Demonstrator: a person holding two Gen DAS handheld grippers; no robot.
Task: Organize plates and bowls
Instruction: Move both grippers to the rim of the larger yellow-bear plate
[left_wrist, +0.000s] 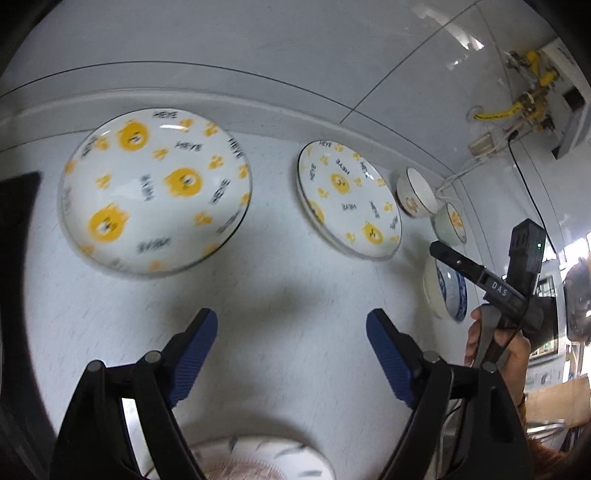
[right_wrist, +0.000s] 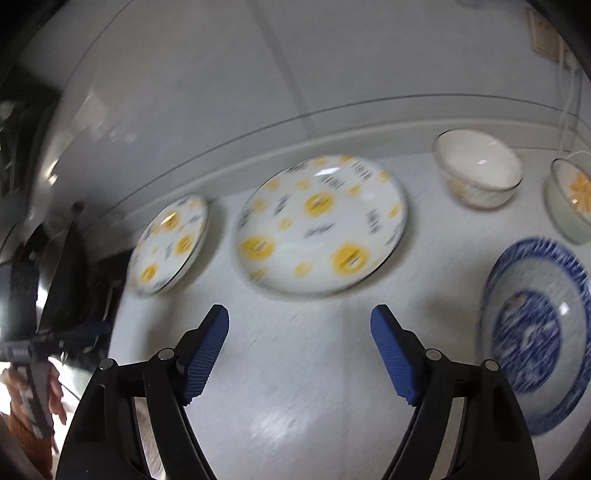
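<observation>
Two white plates with yellow bears sit on the white counter: one (left_wrist: 155, 192) at the left, one (left_wrist: 349, 199) to its right. The same plates show in the right wrist view, far left (right_wrist: 170, 243) and centre (right_wrist: 321, 225). A white bowl (left_wrist: 417, 192) (right_wrist: 478, 168), a pale green bowl (left_wrist: 450, 221) (right_wrist: 570, 199) and a blue patterned bowl (left_wrist: 445, 288) (right_wrist: 535, 332) lie further right. My left gripper (left_wrist: 291, 328) is open and empty above the counter. My right gripper (right_wrist: 299, 325) is open and empty short of the centre plate.
A white dish with grey marks (left_wrist: 258, 458) lies under my left gripper at the bottom edge. A tiled wall (left_wrist: 258, 55) backs the counter, with yellow gas fittings (left_wrist: 532, 103) and cables at the right. A dark object (right_wrist: 74, 280) stands at the left.
</observation>
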